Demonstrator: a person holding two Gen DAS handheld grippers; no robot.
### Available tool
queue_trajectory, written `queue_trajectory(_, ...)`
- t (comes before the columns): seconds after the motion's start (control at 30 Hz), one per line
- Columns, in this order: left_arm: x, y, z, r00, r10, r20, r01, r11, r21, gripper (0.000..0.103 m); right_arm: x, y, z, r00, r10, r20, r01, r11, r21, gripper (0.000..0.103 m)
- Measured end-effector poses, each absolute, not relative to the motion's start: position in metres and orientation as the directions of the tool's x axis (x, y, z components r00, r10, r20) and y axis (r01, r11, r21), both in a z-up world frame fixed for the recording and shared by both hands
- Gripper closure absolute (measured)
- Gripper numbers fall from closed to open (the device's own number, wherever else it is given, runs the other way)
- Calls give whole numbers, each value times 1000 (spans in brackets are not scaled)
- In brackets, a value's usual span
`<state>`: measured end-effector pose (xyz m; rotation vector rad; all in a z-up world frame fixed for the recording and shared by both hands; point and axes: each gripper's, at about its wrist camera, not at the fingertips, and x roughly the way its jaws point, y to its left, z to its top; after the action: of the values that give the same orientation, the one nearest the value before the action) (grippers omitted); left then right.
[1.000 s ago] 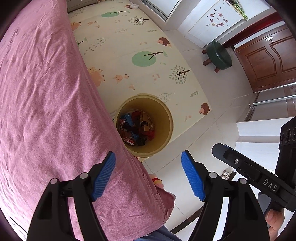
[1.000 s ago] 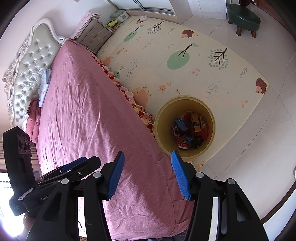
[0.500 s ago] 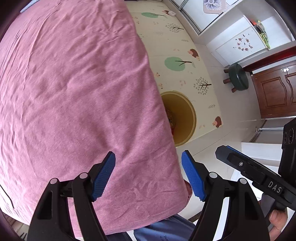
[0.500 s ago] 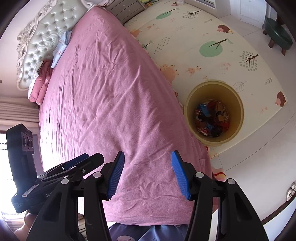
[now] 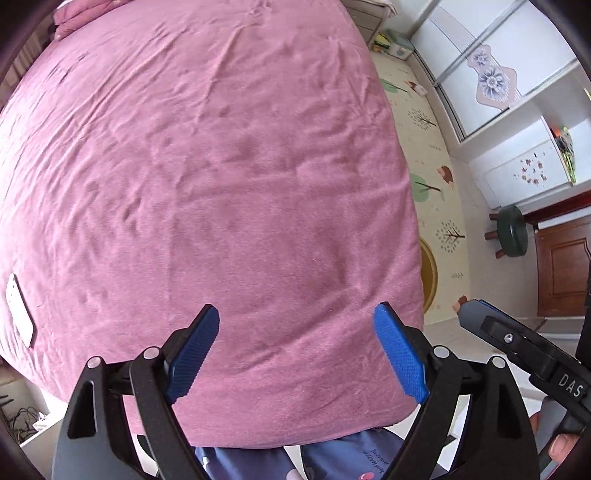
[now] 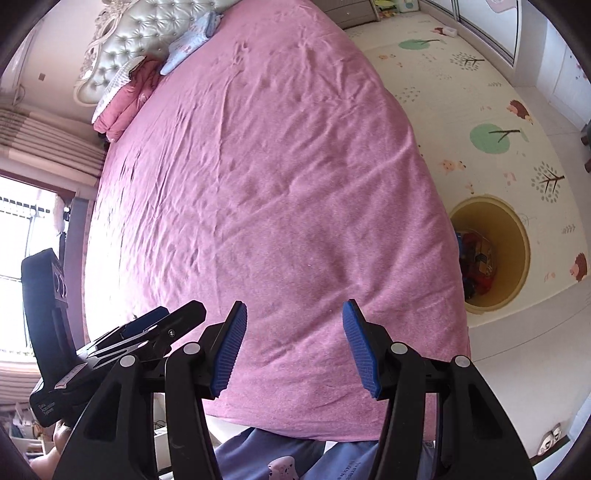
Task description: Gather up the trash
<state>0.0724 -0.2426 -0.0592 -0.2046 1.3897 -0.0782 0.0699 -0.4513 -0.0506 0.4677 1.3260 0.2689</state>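
A yellow round bin (image 6: pixel 511 254) holding several colourful wrappers stands on the play mat at the right of the bed; only a sliver of the bin (image 5: pixel 430 273) shows past the bed edge in the left wrist view. My left gripper (image 5: pixel 295 332) hangs over the foot of the pink bed (image 5: pixel 207 177), its blue-padded jaws opening with nothing between them. My right gripper (image 6: pixel 293 332) is also over the bed (image 6: pixel 273 177), open and empty. A white flat object (image 5: pixel 20 310) lies at the bed's left edge.
Pillows and a folded pink blanket (image 6: pixel 125 96) lie by the tufted headboard (image 6: pixel 147 33). A patterned play mat (image 6: pixel 480 110) covers the floor on the right. A green stool (image 5: pixel 511 230) stands by a wooden door (image 5: pixel 565 266). The person's blue trousers (image 6: pixel 280 458) show below.
Both views have swung from the bin and mat onto the bed. The bin has slid to the right edge. The left jaws stand wider apart than before.
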Motion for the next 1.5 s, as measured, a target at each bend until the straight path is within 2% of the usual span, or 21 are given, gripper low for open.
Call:
queue_trajectory(0.17, 60, -204, -27, 275, -106, -956, -107, 984, -140, 14, 72, -424, -14, 297, 460, -837, 14, 874, 485, 46)
queue_trajectory(0.4, 40, -173, 36, 443, -12, -896, -158, 983, -92, 4, 70, -391, 39, 392, 439, -808, -87, 893, 442, 33)
queue_trajectory(0.5, 33, -164, 60, 498, 32, -867, -174, 983, -64, 4, 66, -387, 55, 415, 443, -794, -101, 890, 444, 31)
queue_trajectory(0.7, 24, -144, 92, 544, 46, -838, -221, 971, -90, 4, 57, -379, 92, 507, 444, -739, -156, 891, 427, 17)
queue_trajectory(0.83, 18, -141, 114, 582, 125, -804, -255, 966, -34, 4, 50, -377, 111, 568, 422, -707, -171, 900, 400, 9)
queue_trajectory(1.03, 7, -143, 135, 634, 167, -755, -268, 963, -12, 4, 44, -369, 125, 602, 451, -660, -226, 888, 400, 9)
queue_trajectory(1.5, 2, -131, 142, 643, 144, -752, -277, 959, -53, 4, 42, -351, 121, 589, 466, -660, -256, 883, 394, 9)
